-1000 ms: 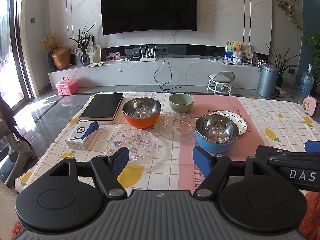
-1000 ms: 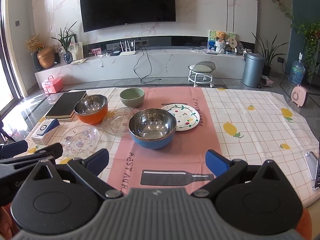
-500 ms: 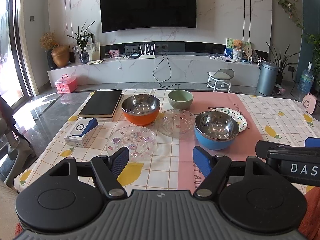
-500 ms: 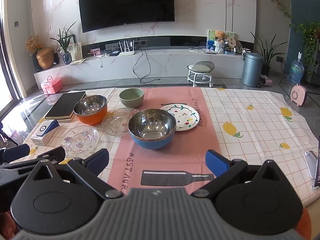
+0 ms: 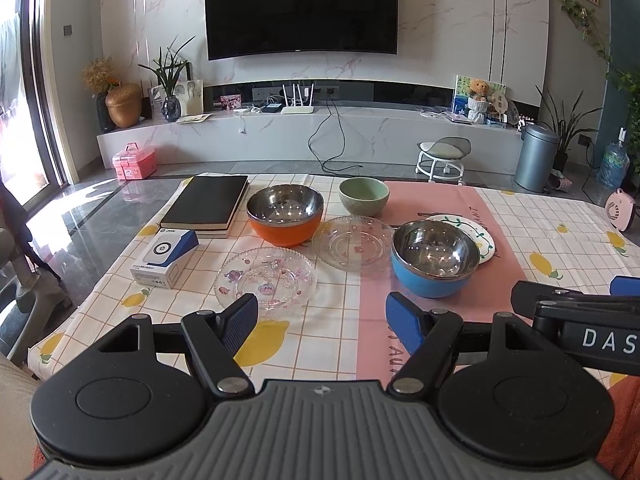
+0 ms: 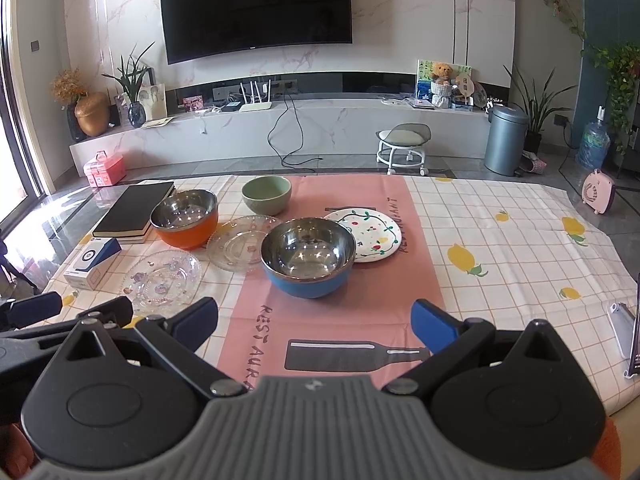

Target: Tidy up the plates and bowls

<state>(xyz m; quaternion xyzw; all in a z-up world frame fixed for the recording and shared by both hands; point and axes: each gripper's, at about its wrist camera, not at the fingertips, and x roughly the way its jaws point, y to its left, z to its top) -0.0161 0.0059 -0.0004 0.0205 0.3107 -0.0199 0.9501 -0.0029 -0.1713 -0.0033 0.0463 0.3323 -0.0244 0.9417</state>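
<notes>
On the tablecloth stand a blue steel-lined bowl (image 5: 435, 258) (image 6: 308, 256), an orange steel-lined bowl (image 5: 285, 214) (image 6: 185, 218) and a small green bowl (image 5: 364, 196) (image 6: 266, 194). Two clear glass plates lie between them: one with pink figures (image 5: 266, 280) (image 6: 162, 280), one plainer (image 5: 354, 243) (image 6: 242, 242). A white floral plate (image 5: 478, 236) (image 6: 374, 236) sits behind the blue bowl, partly hidden in the left wrist view. My left gripper (image 5: 322, 322) and right gripper (image 6: 316, 322) hover open over the near table edge, holding nothing.
A black notebook (image 5: 208, 206) and a white-and-blue box (image 5: 166, 258) lie at the table's left. A phone-like object (image 6: 624, 332) lies at the right edge. The lemon-print cloth to the right (image 6: 500, 264) has only bare fabric. Behind the table are a TV wall, stool and bin.
Both views have pulled back and risen slightly, so the dishes sit a little farther away. Nothing on the table has moved and both grippers stay open.
</notes>
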